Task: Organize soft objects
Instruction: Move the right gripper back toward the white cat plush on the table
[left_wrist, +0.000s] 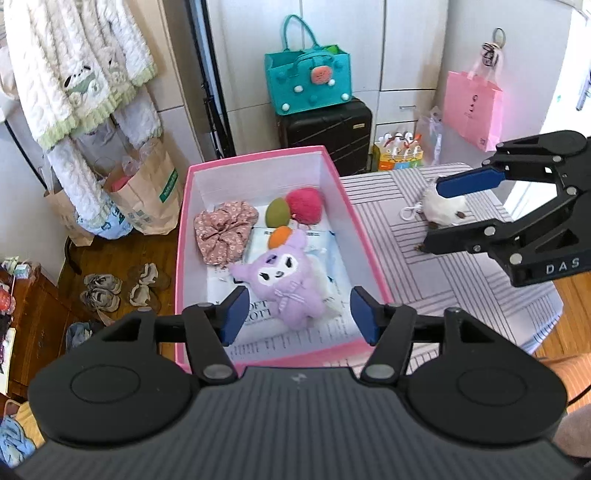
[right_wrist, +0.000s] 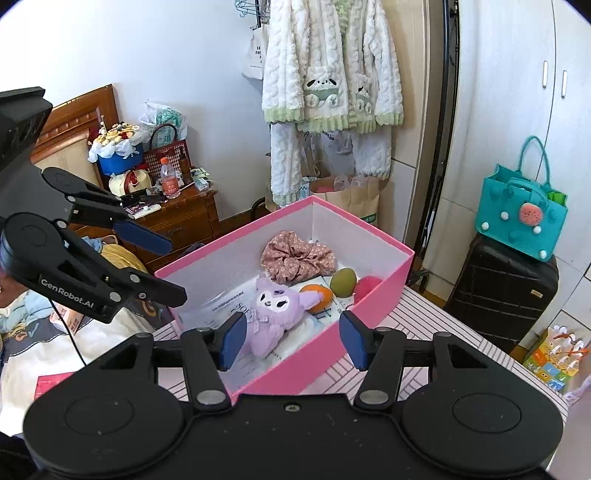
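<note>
Bedroom clutter surrounds my bench (left_wrist: 461, 295), which wears a striped cloth: a fleecy robe (right_wrist: 332, 85) hangs on the wall, a teal bag (left_wrist: 308, 81) sits on a black suitcase (left_wrist: 328, 129), and a pink paper bag (left_wrist: 471, 107) hangs by the cupboards.

On the bench stands a pink box (left_wrist: 184, 236), white inside. In it I see a purple plush (left_wrist: 282, 280) lying face up on printed paper near the middle, a floral scrunchie (left_wrist: 221, 230) toward the far left corner, and a green ball (left_wrist: 277, 212), a red pompom (left_wrist: 304, 205) and an orange ball (left_wrist: 279, 236) close together behind the plush's head.

My left gripper (left_wrist: 297, 314) hangs over the near end of the box, its blue fingers (left_wrist: 234, 314) spread with nothing between them; the plush lies below the gap, untouched.

My right gripper (right_wrist: 291, 339) is over the box's near wall from the other side, fingers (right_wrist: 232, 341) likewise spread and empty. In the left view it (left_wrist: 448, 214) reaches in from the right above a white plush (left_wrist: 443, 212) lying on the cloth outside the box, well apart from the others. I cannot tell whether it touches that toy.
</note>
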